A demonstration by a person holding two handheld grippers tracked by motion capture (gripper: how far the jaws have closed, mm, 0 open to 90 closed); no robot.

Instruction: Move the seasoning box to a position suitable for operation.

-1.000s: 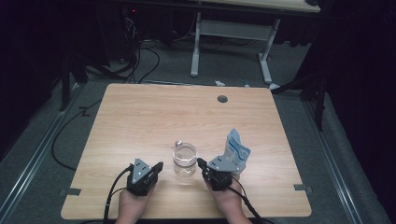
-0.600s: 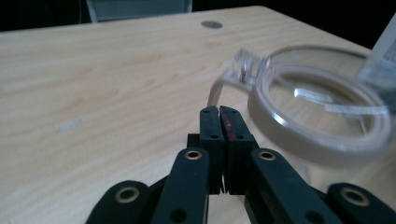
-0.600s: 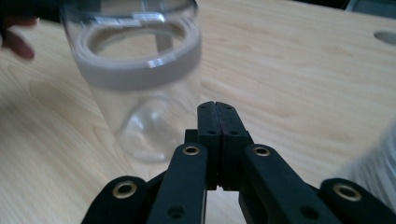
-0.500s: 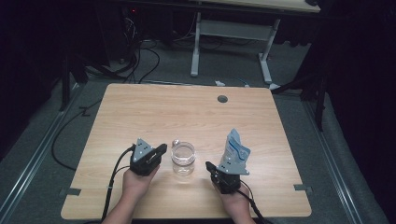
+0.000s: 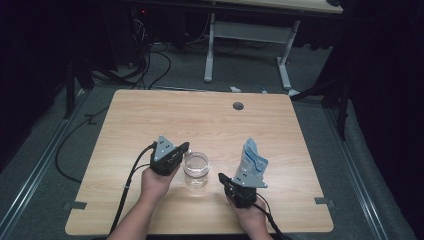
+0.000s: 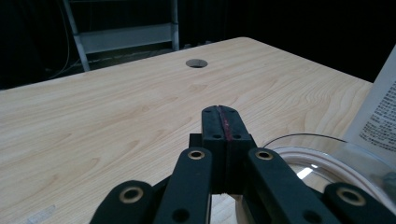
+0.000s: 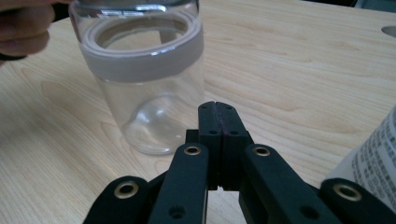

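Both pairs of jaws are pressed together with nothing between them; the left gripper (image 5: 186, 147) has its tips just beside the rim of a clear glass jar (image 5: 195, 169), which sits to their right and slightly below; the right gripper (image 5: 221, 178) lies a little farther off, the jar ahead and to its left; the left hand is the nearer; the jar stands upright on the wooden table (image 5: 210, 120), open-mouthed, empty, with a pale band below its rim; a blue-and-white pouch (image 5: 251, 163) stands just right of the right jaws.
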